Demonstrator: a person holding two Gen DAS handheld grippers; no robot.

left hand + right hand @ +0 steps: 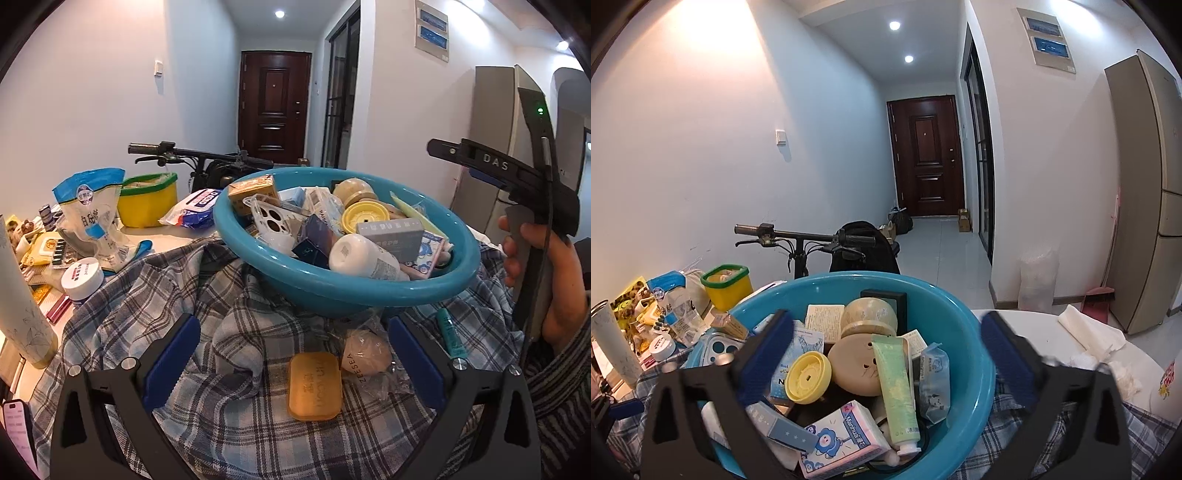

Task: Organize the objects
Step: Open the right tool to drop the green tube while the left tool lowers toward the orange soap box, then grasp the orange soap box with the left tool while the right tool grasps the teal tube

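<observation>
A teal basin [332, 291] heaped with small items rests on a plaid shirt [221, 295] spread over the table. In front of it an orange soap bar [314, 386] and a bagged beige ball [365, 350] lie on the shirt, between the wide-apart pads of my left gripper [293, 358], untouched. A teal tube [450, 332] lies to the right. My right gripper [886, 354] hangs open over the basin [975, 354], above a green tube [895, 387], a yellow lid [807, 376] and a tissue pack [838, 435]. A hand [532, 258] holds it.
Left of the basin the table holds a white jar [82, 277], a blue-and-white bag [88, 218], a yellow container [147, 199], a wipes pack [195, 206] and a tall pale bottle [18, 295]. Crumpled tissue [1089, 332] lies at the right. Bicycle handlebars [801, 236] stand behind.
</observation>
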